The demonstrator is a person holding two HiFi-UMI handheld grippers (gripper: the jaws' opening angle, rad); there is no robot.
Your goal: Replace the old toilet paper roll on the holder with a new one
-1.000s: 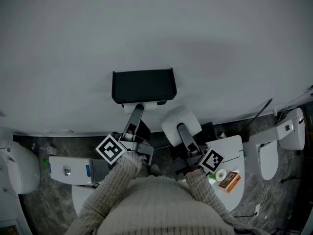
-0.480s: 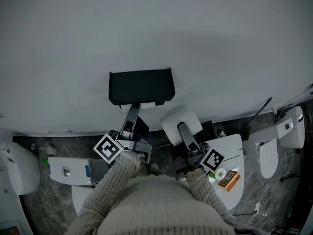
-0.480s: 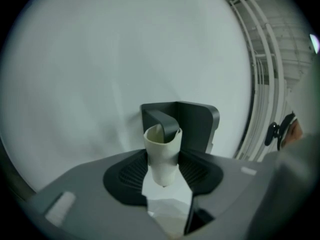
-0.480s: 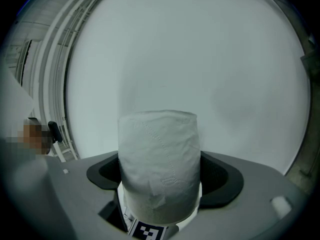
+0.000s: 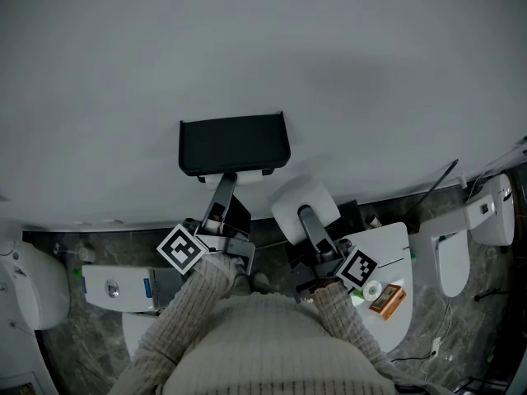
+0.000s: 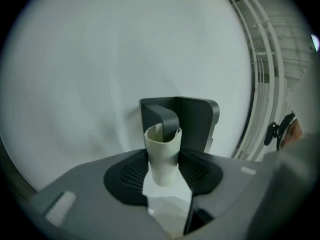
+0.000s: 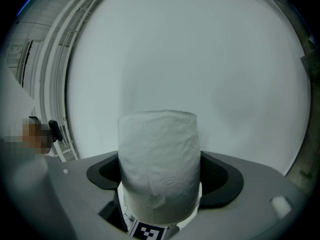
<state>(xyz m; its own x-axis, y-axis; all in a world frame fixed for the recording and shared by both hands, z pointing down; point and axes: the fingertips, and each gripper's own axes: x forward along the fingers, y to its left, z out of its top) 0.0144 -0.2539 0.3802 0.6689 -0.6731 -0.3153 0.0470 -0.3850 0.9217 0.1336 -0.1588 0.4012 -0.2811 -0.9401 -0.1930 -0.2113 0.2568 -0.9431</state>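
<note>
A black holder is fixed to the white wall. On its curved arm hangs the old roll, a bare cardboard tube with a scrap of paper below it. My left gripper reaches up under the holder, and its pads press on both sides of the tube. My right gripper waits just right of the holder, shut on a full white new roll. In the right gripper view the new roll stands upright and fills the gap between the jaws, away from the wall.
Below me is a white toilet lid with an orange box and a small tape roll on it. A white cistern sits at the lower left. Another toilet stands at the right on the dark marble floor.
My left gripper's jaws have drawn in onto the old tube under the holder. The right gripper with the new roll has stayed where it was.
</note>
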